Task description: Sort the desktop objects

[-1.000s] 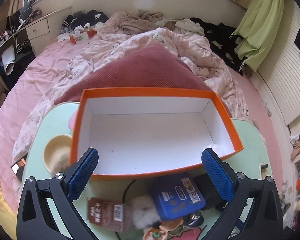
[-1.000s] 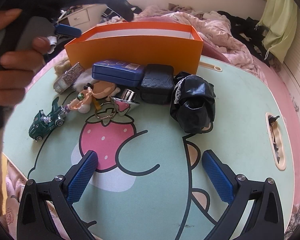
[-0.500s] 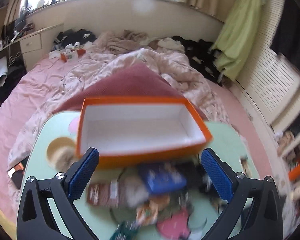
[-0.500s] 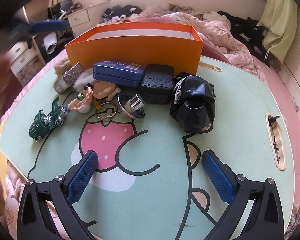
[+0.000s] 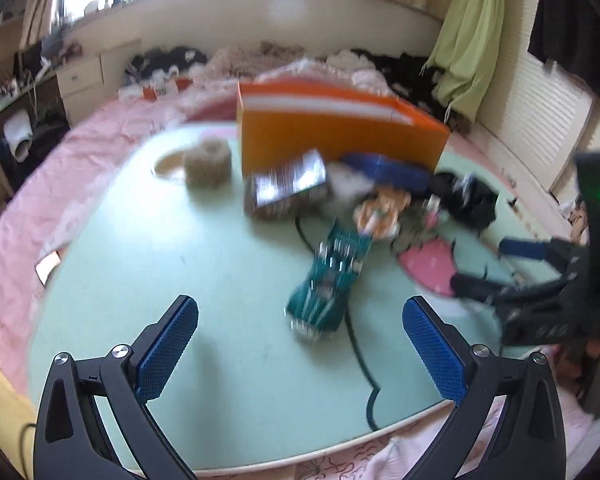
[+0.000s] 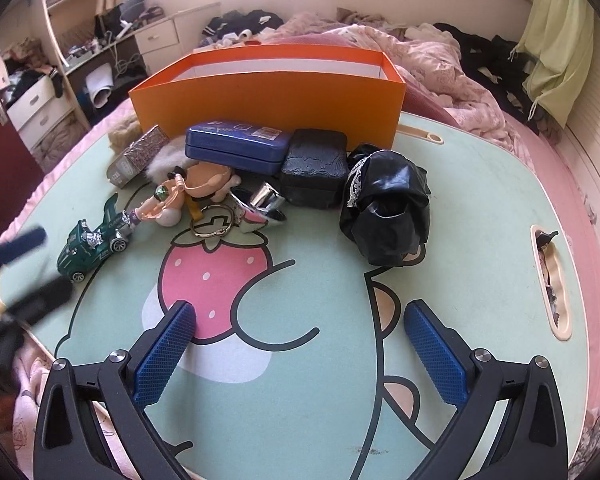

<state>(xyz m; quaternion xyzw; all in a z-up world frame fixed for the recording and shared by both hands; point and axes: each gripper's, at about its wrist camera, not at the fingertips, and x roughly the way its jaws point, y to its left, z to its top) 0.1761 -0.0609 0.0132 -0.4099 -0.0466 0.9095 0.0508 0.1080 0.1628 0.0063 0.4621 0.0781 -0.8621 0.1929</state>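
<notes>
An empty orange box (image 6: pixel 268 92) stands at the back of a green cartoon-print table (image 6: pixel 480 200). In front of it lie a blue tin (image 6: pixel 238 146), a black case (image 6: pixel 316 166), a crumpled black bag (image 6: pixel 386 204), a silver bell-like piece (image 6: pixel 264 206), a key ring (image 6: pixel 216 222), a peach doll (image 6: pixel 208 180), a patterned packet (image 6: pixel 138 156) and a green toy car (image 6: pixel 94 242). My left gripper (image 5: pixel 300 350) is open, low over the table's left front, with the green toy car (image 5: pixel 328 284) just ahead. My right gripper (image 6: pixel 300 354) is open above the strawberry print.
A fuzzy beige roll (image 5: pixel 206 162) sits left of the box. The table rests on a pink bed with rumpled bedding (image 6: pixel 420 60) behind. Drawers and a desk (image 6: pixel 100 76) stand at the left, a green cloth (image 6: pixel 556 40) hangs at the right. A slot handle (image 6: pixel 550 280) pierces the table's right edge.
My left gripper has swung from above the orange box down to the table's left front, blurring its view. The right gripper has stayed put.
</notes>
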